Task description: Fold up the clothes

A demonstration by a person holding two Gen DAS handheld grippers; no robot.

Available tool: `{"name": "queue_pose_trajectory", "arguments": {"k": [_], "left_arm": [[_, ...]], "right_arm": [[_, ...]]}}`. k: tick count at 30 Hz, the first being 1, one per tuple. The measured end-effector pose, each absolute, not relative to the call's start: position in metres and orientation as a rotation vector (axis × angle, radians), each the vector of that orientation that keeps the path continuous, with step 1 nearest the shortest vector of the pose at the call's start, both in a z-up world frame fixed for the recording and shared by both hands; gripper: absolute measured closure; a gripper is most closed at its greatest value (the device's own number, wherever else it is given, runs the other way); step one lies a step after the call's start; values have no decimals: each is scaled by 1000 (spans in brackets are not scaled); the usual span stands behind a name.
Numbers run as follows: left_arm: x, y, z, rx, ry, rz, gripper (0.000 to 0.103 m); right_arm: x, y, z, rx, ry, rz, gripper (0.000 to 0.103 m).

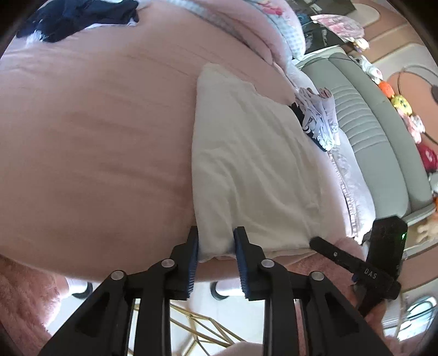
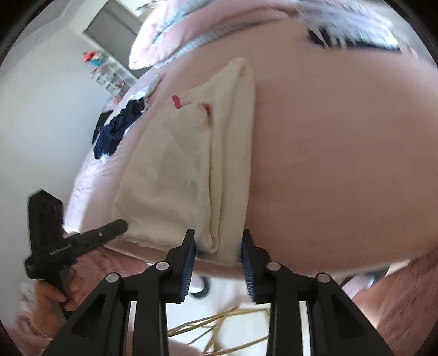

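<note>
**While both corners sit loosely gripped, the fold may slip**

While the cream garment [image 1: 246, 164] lies on the pink bed [image 1: 95, 137], both grippers, left [image 1: 216, 246] and right [image 2: 219, 247], straddle near hem corners with narrow jaws; whether they pinch, I cannot tell. Uneven lifting could skew layers. Only the right view shows red tags [image 2: 176, 102].

A folded cream-white cotton garment [image 1: 254, 164] is being shown against a dusty-pink bedsheet [image 1: 95, 123], with two small red marks [image 2: 176, 102] being seen on the cloth in the right wrist view. A crumpled navy-blue garment [image 1: 82, 19] is being displayed farther back on the pink. Black gripper fingers [image 1: 191, 246] are being seen lined with ribbed blue pads [image 1: 241, 260]. A grey ribbed padded headboard [image 1: 364, 123] is being shown alongside.
</note>
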State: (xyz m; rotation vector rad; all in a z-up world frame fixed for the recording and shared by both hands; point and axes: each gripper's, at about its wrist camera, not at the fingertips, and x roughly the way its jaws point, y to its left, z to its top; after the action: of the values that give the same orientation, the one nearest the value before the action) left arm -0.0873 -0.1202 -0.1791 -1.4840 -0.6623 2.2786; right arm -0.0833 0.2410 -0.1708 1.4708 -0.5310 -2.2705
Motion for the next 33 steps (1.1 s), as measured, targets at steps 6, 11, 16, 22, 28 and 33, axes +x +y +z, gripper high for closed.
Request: {"name": "queue_pose_trajectory", "arguments": {"k": [6, 11, 16, 22, 28, 33], "left_arm": [[-97, -124, -182, -1443, -693, 2342, 50], [-101, -107, -186, -1423, -626, 2321, 76], [-105, -113, -190, -1436, -708, 2285, 77], [-107, -98, -181, -1414, -647, 2315, 81], [-108, -87, -179, -1435, -590, 2286, 85], [-103, -45, -169, -1465, -515, 2105, 87]], "right_arm": [[-87, 239, -166, 1489, -477, -2300, 48], [-87, 233, -185, 1560, -590, -2144, 46], [-95, 213, -207, 1569, -713, -1963, 44], [-102, 218, -194, 1485, -923, -2043, 40], [-106, 206, -182, 1477, -696, -2264, 77], [-117, 231, -145, 1360, -520, -2471, 81]]}}
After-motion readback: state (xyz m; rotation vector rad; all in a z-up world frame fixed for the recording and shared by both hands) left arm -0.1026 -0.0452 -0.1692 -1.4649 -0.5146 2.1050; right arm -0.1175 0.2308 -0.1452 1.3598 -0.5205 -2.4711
